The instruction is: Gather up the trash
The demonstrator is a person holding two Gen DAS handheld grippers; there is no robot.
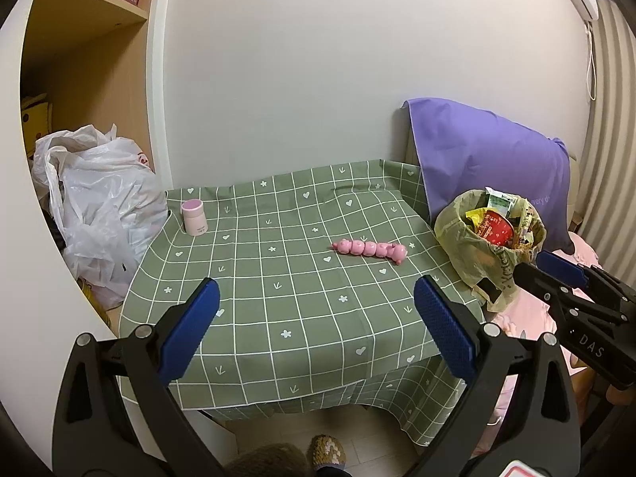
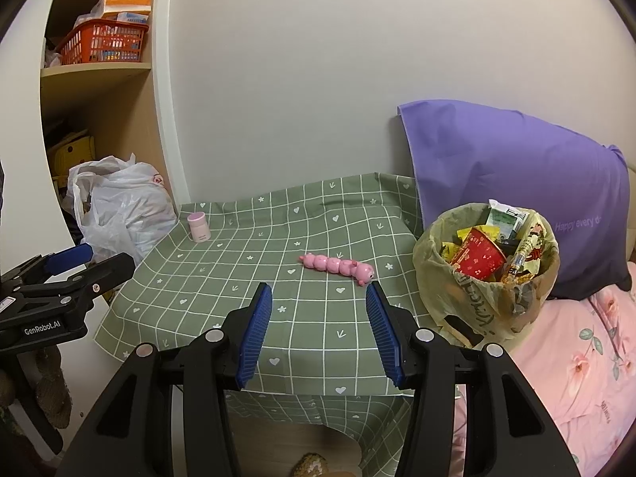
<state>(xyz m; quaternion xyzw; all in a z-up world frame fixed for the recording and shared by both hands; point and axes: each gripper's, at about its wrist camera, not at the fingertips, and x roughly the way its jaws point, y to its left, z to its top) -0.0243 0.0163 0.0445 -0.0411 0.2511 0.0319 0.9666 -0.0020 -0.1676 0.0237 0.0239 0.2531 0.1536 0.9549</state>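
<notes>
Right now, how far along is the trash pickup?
Looks nearly done: the trash bin beside the table is full of wrappers and a red cup. Both the left gripper and right gripper are open, empty. On the tablecloth only a pink caterpillar toy and a pink jar remain.

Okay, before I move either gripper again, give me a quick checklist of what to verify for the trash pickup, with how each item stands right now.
1. Left gripper open with nothing between its blue pads: ok.
2. Right gripper open with nothing between its pads: ok.
3. Bin lined with a yellowish plastic bag standing upright beside the table: ok.
4. Room left in the bin: not ok; a red paper cup and wrappers reach its rim.
5. Loose trash left on the green checked tablecloth: cannot tell; only a pink segmented caterpillar toy and a small pink cylindrical container lie there.
</notes>
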